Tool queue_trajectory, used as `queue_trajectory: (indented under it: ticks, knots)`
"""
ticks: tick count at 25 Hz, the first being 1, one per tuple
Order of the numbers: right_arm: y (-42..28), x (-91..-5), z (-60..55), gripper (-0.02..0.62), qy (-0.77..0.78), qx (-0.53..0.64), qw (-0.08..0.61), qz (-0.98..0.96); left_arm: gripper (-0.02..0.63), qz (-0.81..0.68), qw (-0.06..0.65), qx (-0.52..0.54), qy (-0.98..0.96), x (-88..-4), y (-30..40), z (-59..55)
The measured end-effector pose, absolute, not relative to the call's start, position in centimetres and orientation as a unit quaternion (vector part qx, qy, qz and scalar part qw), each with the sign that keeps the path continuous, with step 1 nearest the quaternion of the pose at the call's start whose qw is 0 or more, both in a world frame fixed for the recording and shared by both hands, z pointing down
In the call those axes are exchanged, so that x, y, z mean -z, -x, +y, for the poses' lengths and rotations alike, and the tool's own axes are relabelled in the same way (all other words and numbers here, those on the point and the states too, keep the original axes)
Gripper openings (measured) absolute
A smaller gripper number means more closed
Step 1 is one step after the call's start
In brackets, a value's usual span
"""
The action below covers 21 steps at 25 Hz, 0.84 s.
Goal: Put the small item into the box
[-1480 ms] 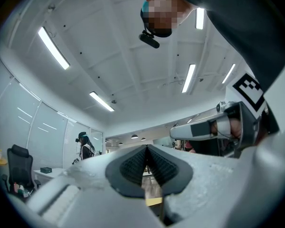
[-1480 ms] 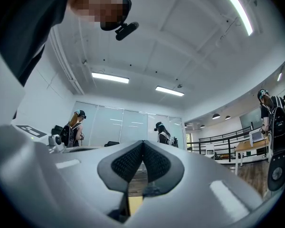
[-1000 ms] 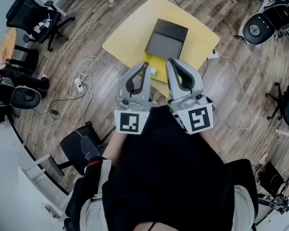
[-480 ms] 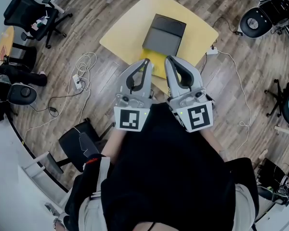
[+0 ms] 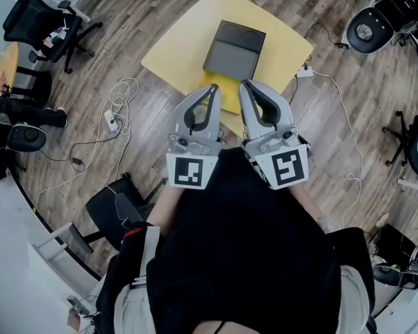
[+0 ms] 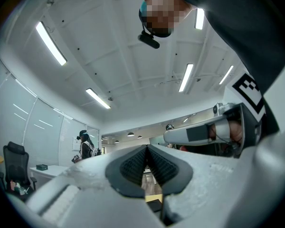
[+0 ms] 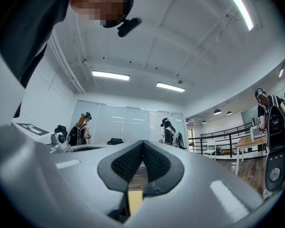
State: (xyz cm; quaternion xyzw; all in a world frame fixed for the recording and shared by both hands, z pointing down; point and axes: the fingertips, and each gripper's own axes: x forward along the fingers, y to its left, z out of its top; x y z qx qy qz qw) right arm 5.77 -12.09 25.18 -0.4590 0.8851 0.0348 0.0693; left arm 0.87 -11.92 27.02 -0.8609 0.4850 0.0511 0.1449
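Note:
A dark grey box (image 5: 233,49) lies closed on a pale yellow table (image 5: 177,47) in the head view. A brighter yellow flat patch (image 5: 225,96) shows at the table's near edge, partly hidden behind the gripper tips. I cannot make out a small item. My left gripper (image 5: 212,90) and right gripper (image 5: 246,86) are held side by side in front of the person's body, pointing toward the table, short of the box. Both are shut with nothing between the pads, as the left gripper view (image 6: 146,149) and the right gripper view (image 7: 143,144) show.
Wooden floor surrounds the table. Office chairs stand at the upper left (image 5: 45,23) and upper right (image 5: 373,26). Cables and a power strip (image 5: 113,120) lie left of the table, and a black seat (image 5: 118,211) is lower left. People stand far off (image 7: 80,129).
The table and box sit slightly higher in the head view than a second ago. Both grippers keep the same pose, still shut.

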Motion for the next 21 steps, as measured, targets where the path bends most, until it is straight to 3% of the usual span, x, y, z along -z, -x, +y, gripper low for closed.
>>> queue_trajectory:
  ticks: [21]
  knots:
    - [-5.38, -25.81, -13.06, 0.002, 0.468, -0.029, 0.057, 0.882, 0.002, 0.483, 0.139, -0.046, 0.863, -27.52, -0.41, -12.69]
